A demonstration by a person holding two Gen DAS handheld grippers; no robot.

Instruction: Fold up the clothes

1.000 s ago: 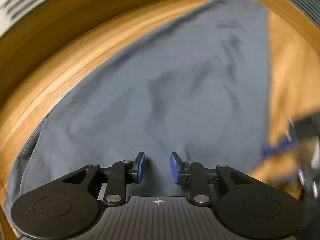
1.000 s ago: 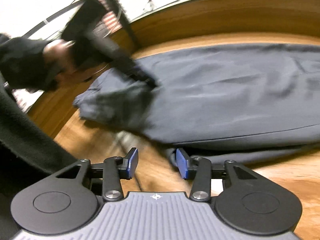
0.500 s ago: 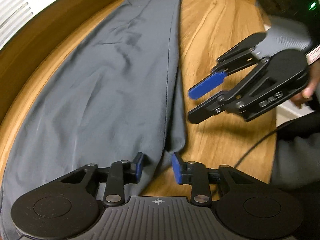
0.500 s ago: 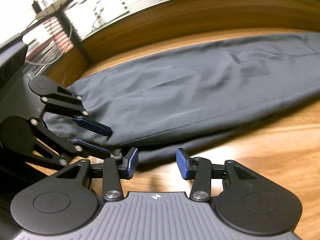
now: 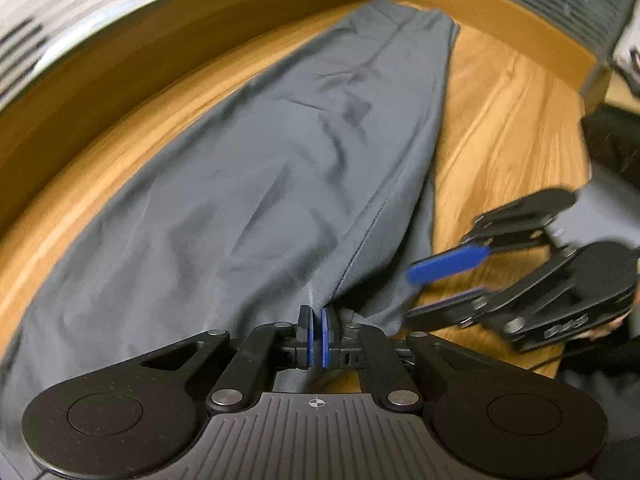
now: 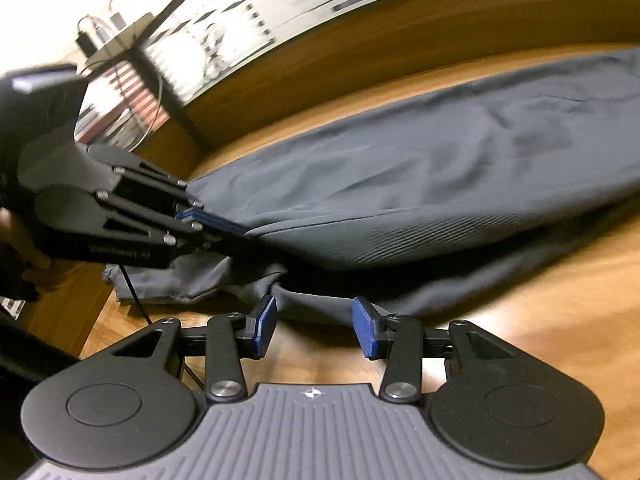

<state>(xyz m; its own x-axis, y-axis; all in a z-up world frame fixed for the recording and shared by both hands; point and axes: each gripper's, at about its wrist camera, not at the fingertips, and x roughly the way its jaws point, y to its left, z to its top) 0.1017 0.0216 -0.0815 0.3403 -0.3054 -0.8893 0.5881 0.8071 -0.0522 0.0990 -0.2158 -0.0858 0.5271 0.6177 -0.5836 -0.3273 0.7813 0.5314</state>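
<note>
So the grey trousers (image 5: 280, 168) are laid out long on the wooden counter (image 5: 500, 120), long axis running straight away from the left gripper (image 5: 318, 336) toward the far corner. That gripper's fingers are pressed together, with the upper layer's near edge pinched between them. The right gripper (image 6: 314, 330) is parked just beside, fingers spread, nothing caught, and the lower layer's edge is found right ahead of its tips. Probably that lower edge gets grabbed next, so the near end can be carried lengthwise.
</note>
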